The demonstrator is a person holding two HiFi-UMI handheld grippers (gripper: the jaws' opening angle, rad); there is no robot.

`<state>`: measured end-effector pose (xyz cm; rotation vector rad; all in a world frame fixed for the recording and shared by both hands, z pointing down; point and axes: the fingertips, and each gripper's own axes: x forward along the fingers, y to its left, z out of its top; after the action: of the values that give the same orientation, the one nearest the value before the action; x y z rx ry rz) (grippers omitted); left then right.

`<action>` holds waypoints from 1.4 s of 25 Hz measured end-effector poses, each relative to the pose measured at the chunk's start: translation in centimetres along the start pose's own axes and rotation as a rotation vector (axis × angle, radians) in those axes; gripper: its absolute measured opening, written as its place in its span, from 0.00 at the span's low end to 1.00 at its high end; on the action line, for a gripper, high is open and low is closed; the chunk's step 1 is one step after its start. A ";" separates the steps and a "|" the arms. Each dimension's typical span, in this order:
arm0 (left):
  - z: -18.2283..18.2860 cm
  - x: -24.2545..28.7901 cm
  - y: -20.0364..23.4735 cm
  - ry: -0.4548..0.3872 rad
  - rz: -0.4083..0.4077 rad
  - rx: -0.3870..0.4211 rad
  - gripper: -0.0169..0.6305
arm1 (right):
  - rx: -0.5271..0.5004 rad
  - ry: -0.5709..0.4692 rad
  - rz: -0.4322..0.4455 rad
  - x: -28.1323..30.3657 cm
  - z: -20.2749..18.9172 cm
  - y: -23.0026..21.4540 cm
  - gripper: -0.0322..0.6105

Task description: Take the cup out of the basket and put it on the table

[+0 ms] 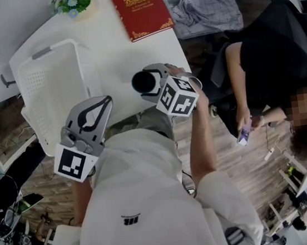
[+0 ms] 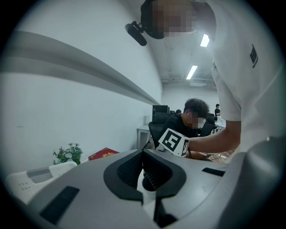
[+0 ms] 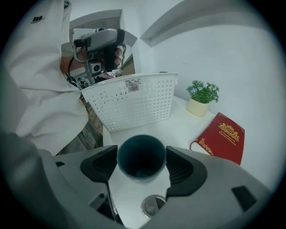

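A dark teal cup [image 1: 146, 82] stands upright between the jaws of my right gripper [image 1: 149, 84], over the white table [image 1: 116, 51] near its front edge. In the right gripper view both pads press on the sides of the cup [image 3: 141, 157], so the right gripper [image 3: 141, 154] is shut on it. I cannot tell whether the cup's base touches the table. The white perforated basket [image 1: 53, 87] lies to the left and looks empty. My left gripper [image 1: 105, 102] hangs at the basket's near corner, its jaws together on nothing [image 2: 143, 153].
A red book [image 1: 139, 8] lies at the table's far side, with a small potted plant [image 1: 73, 1] to its left. A person in black [image 1: 270, 70] sits to the right of the table. A checked cloth [image 1: 206, 11] lies beyond the table's right edge.
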<state>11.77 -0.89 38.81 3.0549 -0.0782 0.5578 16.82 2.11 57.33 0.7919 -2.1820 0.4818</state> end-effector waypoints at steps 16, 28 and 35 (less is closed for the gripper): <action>-0.6 1.0 -0.8 0.015 -0.022 -0.001 0.04 | 0.015 0.004 -0.018 -0.6 -1.7 0.0 0.60; -0.7 2.2 -0.9 0.016 -0.032 -0.014 0.04 | 0.016 -0.012 -0.011 -0.3 -1.8 -0.2 0.60; -0.5 2.4 -1.2 0.011 -0.031 -0.014 0.04 | 0.024 -0.018 -0.013 -0.4 -1.7 -0.2 0.60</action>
<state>13.89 0.21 40.12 3.0337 -0.0341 0.5702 18.06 3.07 58.16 0.8265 -2.1902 0.4967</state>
